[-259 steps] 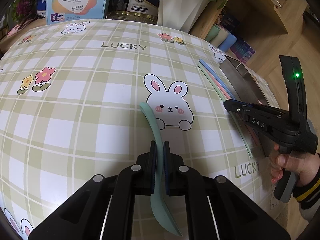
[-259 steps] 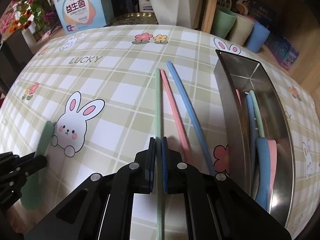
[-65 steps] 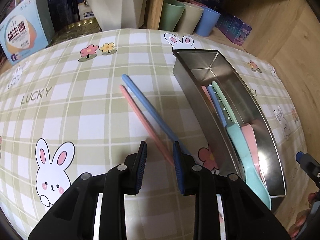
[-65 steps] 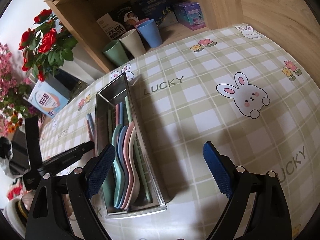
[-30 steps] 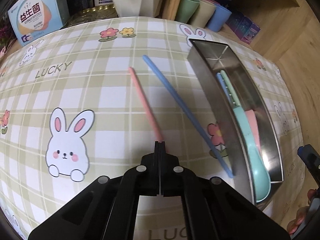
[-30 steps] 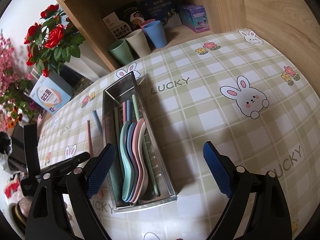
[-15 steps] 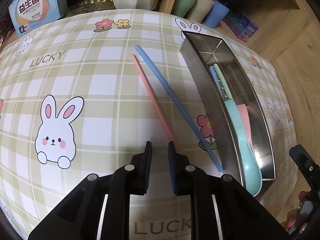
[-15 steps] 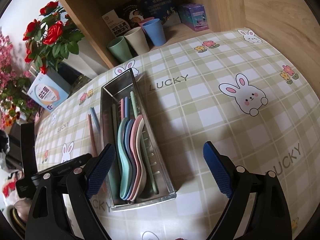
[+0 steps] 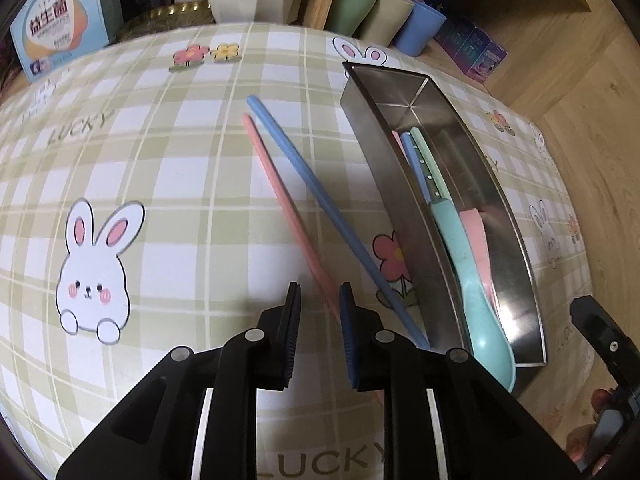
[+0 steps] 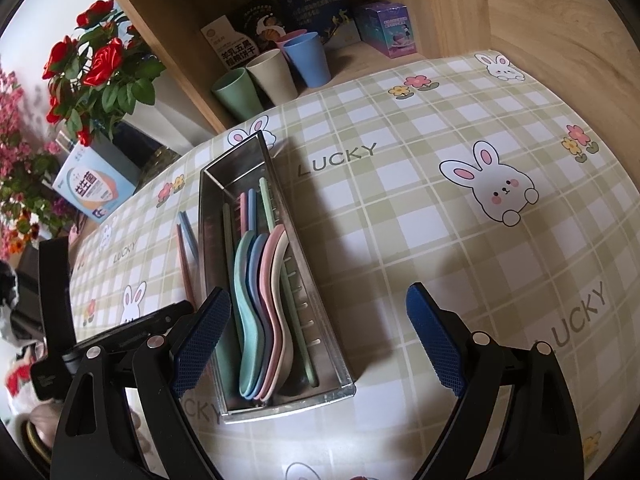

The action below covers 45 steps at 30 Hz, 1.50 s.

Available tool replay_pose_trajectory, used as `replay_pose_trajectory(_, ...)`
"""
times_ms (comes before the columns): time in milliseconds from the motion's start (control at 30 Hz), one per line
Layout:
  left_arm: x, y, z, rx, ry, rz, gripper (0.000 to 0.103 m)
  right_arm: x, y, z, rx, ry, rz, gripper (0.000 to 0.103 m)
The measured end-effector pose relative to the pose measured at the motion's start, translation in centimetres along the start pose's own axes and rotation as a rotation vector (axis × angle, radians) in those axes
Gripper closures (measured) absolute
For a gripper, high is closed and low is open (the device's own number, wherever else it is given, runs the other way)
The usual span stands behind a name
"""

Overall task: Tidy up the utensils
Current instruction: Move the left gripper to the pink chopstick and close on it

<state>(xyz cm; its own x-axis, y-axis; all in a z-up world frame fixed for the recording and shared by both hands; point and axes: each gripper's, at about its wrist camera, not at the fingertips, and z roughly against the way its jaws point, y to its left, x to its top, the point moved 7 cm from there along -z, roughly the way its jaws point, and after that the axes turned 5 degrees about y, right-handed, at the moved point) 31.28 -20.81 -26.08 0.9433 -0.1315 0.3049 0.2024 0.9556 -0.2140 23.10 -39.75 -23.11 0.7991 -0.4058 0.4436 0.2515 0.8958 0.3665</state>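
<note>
Left wrist, cups [image 9: 384, 14] behind metal tray [image 9: 394, 168]

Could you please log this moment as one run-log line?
left hand-held gripper: open, straddling pink chopstick | right hand-held gripper: open, empty | blue chopstick: on tablecloth | steel tray: holds spoons
</note>
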Motion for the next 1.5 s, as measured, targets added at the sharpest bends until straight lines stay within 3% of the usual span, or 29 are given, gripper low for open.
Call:
replay_pose_trajectory(200, 0.4, -0.5, -0.3, 0.028, -0.02, -0.035, 0.084, 0.0, -0.4, 0.0, -0.032, 0.003, -0.013, 0.017)
replay_pose_trajectory(267, 0.2, -0.1, -0.2, 0.005, -0.021, -0.026, 0.093, 0.0, -0.6, 0.3, -0.046, -0.004, -0.006, 0.017)
replay_pose_trajectory(367, -0.4, 0.7, 0.2, -0.019, -0.035, -0.01, 0.095, 0.0, -0.2, 0.6, -0.039, -0.003, 0.018, 0.016)
replay_pose_trajectory(600, -1.4, 4.8, 1.6, -0.02, -0.064, 0.037, 0.098, -0.4, 2.7, 0.6, -0.01, 0.007, 0.152, 0.017)
replay_pose_trajectory(633, -1.6, 5.5, 1.9, -0.03, -0.072, 0.052, 0.103, -0.4, 3.3, 0.5, -0.007, 0.008, 0.171, 0.017)
replay_pose_trajectory(667, -1.7, 6.2, 2.3, -0.037, -0.081, 0.062, 0.103, -0.5, 4.0, 0.5, -0.004, 0.01, 0.194, 0.017)
replay_pose_trajectory(733, -2.0, 7.2, 3.1, -0.056, -0.097, 0.073, 0.103, -0.4, 5.3, 0.2, -0.002, 0.024, 0.233, 0.027)
replay_pose_trajectory(900, -2.8, 10.4, 4.6, -0.059, -0.131, 0.104, 0.103, -0.1, 8.0, -0.8, -0.018, 0.048, 0.304, 0.028)
replay_pose_trajectory(1033, -2.9, 11.1, 5.0, -0.109, -0.133, 0.109, 0.103, 0.2, 10.3, -1.6, -0.03, 0.063, 0.357, 0.029)
replay_pose_trajectory(1100, -2.7, 10.5, 5.4, -0.16, -0.141, 0.091, 0.099, 0.3, 11.7, -2.2, -0.03, 0.069, 0.389, 0.029)
replay_pose_trajectory(1167, -2.4, 9.3, 5.6, -0.194, -0.149, 0.059, 0.087, 0.5, 12.6, -2.6, -0.041, 0.071, 0.423, 0.034)
replay_pose_trajectory(1233, -2.2, 7.9, 5.3, -0.216, -0.144, 0.018, 0.085, 0.9, 13.2, -3.0, -0.053, 0.081, 0.435, 0.037)
replay_pose_trajectory(1500, -2.0, 6.7, 2.7, -0.137, -0.103, -0.03, 0.085, 0.6, 13.4, -3.1, -0.053, 0.089, 0.437, 0.037)
